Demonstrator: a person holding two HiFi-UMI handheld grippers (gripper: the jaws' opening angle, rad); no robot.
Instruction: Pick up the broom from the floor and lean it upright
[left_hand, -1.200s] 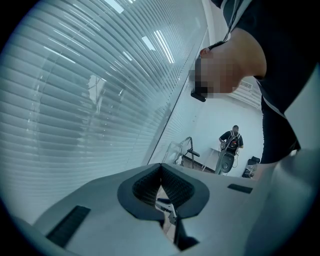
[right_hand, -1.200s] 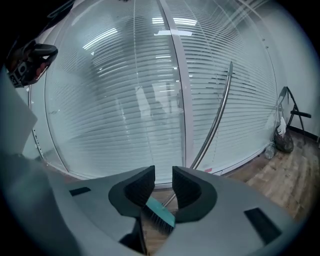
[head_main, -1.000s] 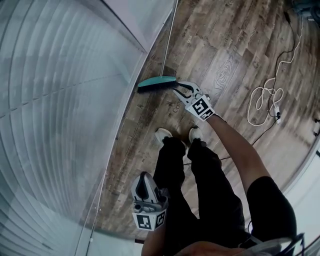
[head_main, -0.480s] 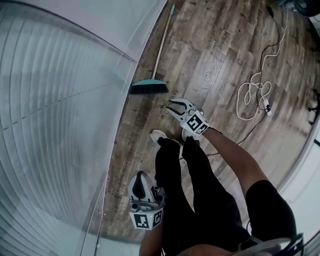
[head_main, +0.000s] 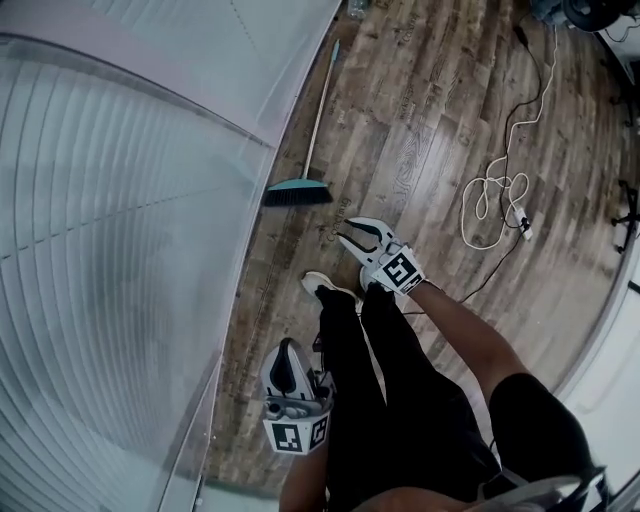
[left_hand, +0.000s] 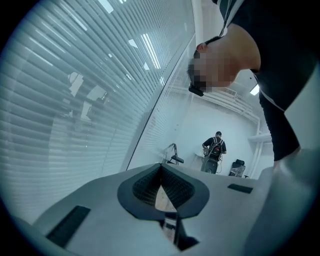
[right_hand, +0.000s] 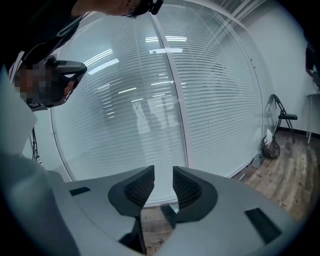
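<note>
Though near the parted right claw (head_main: 341, 222), broom (head_main: 298, 193) apart, ahead.

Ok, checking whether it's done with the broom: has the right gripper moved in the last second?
Yes. The right gripper has pulled back from the broom head, toward the person's white shoe; bare floor now lies between gripper and broom.

- One broom (head_main: 299, 190), ahead of the right gripper's tips.
- Two grippers: the left gripper (head_main: 287, 350) and the right gripper (head_main: 341, 231).
- One white shoe (head_main: 318, 284) in plain sight, just below the right gripper.
- One coiled white cable (head_main: 490, 205), well off to that gripper's right.
- One folding chair (right_hand: 281, 116), ahead and right of it.
- One distant person (left_hand: 215, 150), far beyond the left gripper.
</note>
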